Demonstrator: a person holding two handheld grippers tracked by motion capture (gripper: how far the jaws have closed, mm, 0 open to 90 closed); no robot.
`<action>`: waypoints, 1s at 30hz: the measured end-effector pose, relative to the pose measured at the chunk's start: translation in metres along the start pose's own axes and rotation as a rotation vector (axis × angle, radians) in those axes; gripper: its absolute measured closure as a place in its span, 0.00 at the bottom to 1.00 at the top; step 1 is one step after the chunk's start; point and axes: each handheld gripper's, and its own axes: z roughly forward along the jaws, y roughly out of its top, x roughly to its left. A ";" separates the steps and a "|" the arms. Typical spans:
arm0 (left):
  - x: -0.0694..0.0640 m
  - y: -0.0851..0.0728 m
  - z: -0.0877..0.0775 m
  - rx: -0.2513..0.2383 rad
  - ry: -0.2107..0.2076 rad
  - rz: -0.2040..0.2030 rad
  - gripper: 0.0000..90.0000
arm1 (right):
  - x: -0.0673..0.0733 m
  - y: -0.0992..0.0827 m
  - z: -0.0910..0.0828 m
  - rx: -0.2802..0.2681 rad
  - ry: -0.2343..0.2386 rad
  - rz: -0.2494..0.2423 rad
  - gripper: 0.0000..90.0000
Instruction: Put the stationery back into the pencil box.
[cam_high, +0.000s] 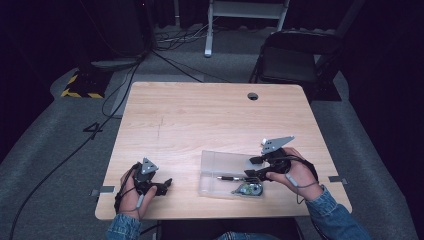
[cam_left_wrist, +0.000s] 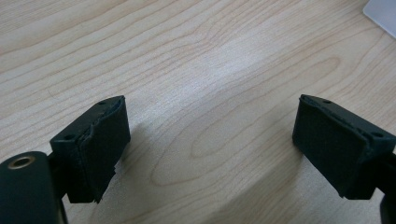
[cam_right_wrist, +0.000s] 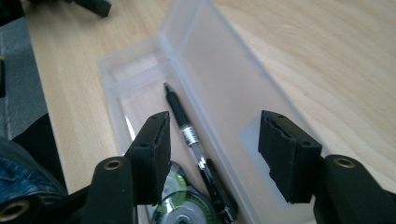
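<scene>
The clear plastic case (cam_high: 220, 165) lies open on the wooden table (cam_high: 210, 115), near the front edge and right of centre in the high view. Its lid is folded back flat toward the far side, and its tray is on the near side.

Contents of the tray:
- 1 black pen (cam_right_wrist: 192, 140) lies lengthwise along the hinge side, tip pointing away from the right gripper.
- 1 correction-tape dispenser (cam_right_wrist: 180, 205) with a green and silver wheel lies just beside the pen, at the end of the tray nearest the right gripper.

The right gripper (cam_high: 252, 167) is held over the right end of the case, pointing left across it. In the right gripper view its 2 jaws stand apart above the tray. The pen and the dispenser lie below the gap, and neither pad presses on them. State: released, holding nothing.

The left gripper (cam_high: 167, 184) is at the front left of the table, well apart from the case. In the left gripper view its 2 jaws stand wide apart over bare wood. State: released, holding nothing. A corner of the case shows at the upper right edge of that view.
</scene>
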 end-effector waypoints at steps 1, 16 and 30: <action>0.000 0.000 0.000 0.001 -0.001 0.001 0.13 | -0.001 0.000 -0.002 -0.006 -0.008 0.006 0.50; 0.000 0.001 0.000 0.006 -0.001 0.001 0.12 | -0.034 -0.008 -0.035 -0.063 -0.177 0.072 0.54; 0.000 0.001 0.000 0.005 -0.002 0.001 0.12 | -0.065 -0.026 -0.034 -0.028 -0.283 0.108 0.54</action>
